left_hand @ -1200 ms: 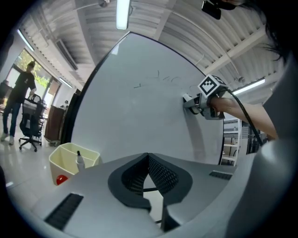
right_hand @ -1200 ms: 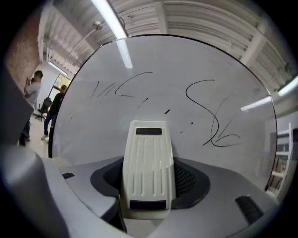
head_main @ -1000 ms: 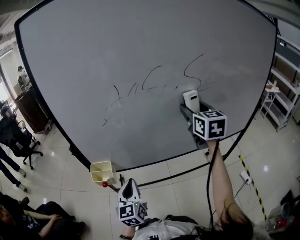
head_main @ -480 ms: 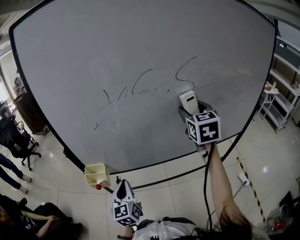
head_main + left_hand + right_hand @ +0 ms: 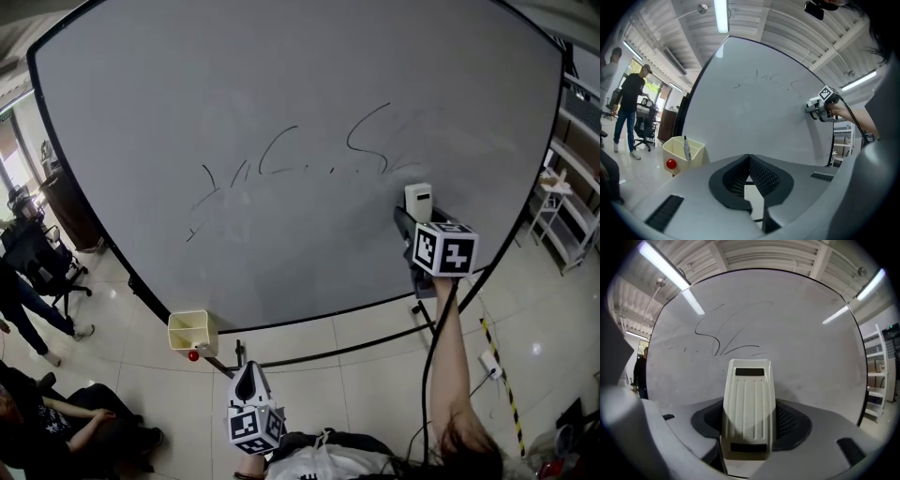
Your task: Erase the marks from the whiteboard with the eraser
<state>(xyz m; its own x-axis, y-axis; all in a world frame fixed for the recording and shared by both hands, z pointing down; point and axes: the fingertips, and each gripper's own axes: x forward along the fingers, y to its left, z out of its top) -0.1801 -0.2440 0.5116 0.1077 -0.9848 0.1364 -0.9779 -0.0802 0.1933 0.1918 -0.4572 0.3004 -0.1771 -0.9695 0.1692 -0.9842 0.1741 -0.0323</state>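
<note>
The big whiteboard (image 5: 281,253) fills most of the head view, with thin black scribbles (image 5: 281,164) across its middle. My right gripper (image 5: 414,221) is shut on the white ribbed eraser (image 5: 418,201), held against the board below and to the right of the scribbles. In the right gripper view the eraser (image 5: 748,404) stands between the jaws, with the curly marks (image 5: 724,336) just above it. My left gripper (image 5: 246,377) hangs low near the person's body, far from the board. Its jaws (image 5: 749,161) are shut on nothing.
A pale yellow bin (image 5: 191,333) holding a marker hangs at the board's lower left, with a red ball below it. The board's stand bar (image 5: 328,354) crosses the tiled floor. White shelves (image 5: 567,211) stand at the right. People and office chairs (image 5: 42,272) are at the left.
The right gripper has carried the eraser to the right and slightly down, from just under the curly mark to bare board beyond it. The left gripper has stayed low.
</note>
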